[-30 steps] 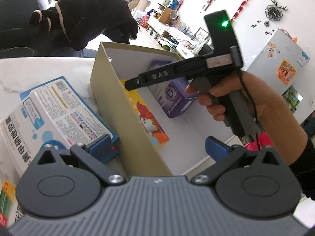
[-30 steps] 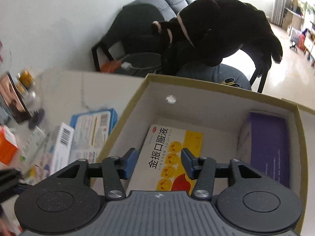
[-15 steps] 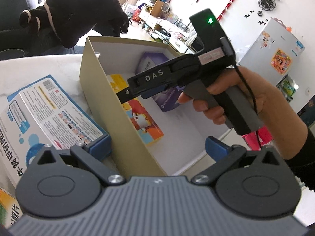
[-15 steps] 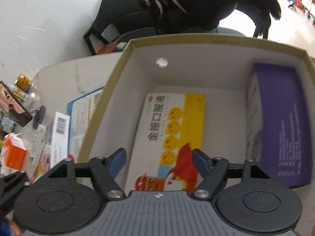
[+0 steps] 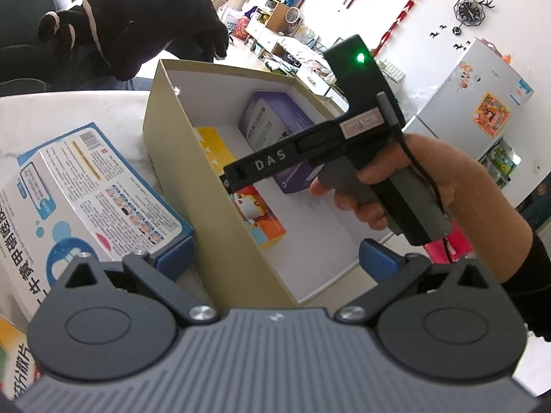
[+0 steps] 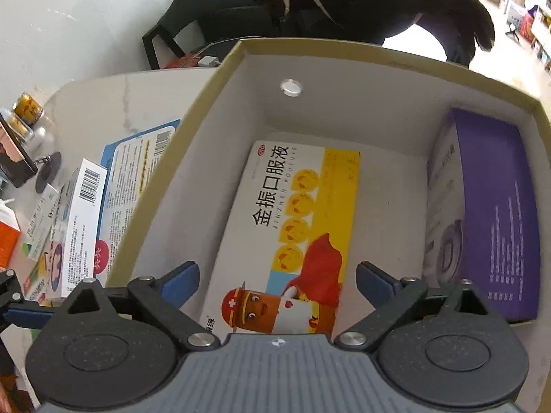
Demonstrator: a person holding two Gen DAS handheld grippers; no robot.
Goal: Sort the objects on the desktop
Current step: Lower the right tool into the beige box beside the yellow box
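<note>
- In the middle of the right wrist view, the yellow medicine box (image 6: 296, 227) lies flat on the white floor of the cardboard box (image 6: 220, 69), printed face up.
- At the right of that frame the purple box (image 6: 496, 213) stands on its long side against the cardboard box's right wall, apart from the yellow one.
- The right tongs (image 6: 277, 280) hang over the near end of the yellow medicine box; their jaws have just been opening and now stand wide, the blue pads clear of the box on either side.
- In the left wrist view, a hand (image 5: 430, 186) at centre right grips the right tool's handle above the cardboard box.
- At the bottom of that frame the left tongs (image 5: 277, 258) are spread wide and empty, straddling the cardboard box's near corner.
- At left, on the white surface (image 5: 69, 110), the blue-and-white box (image 5: 79, 192) lies just beside the cardboard box's outer wall.
</note>
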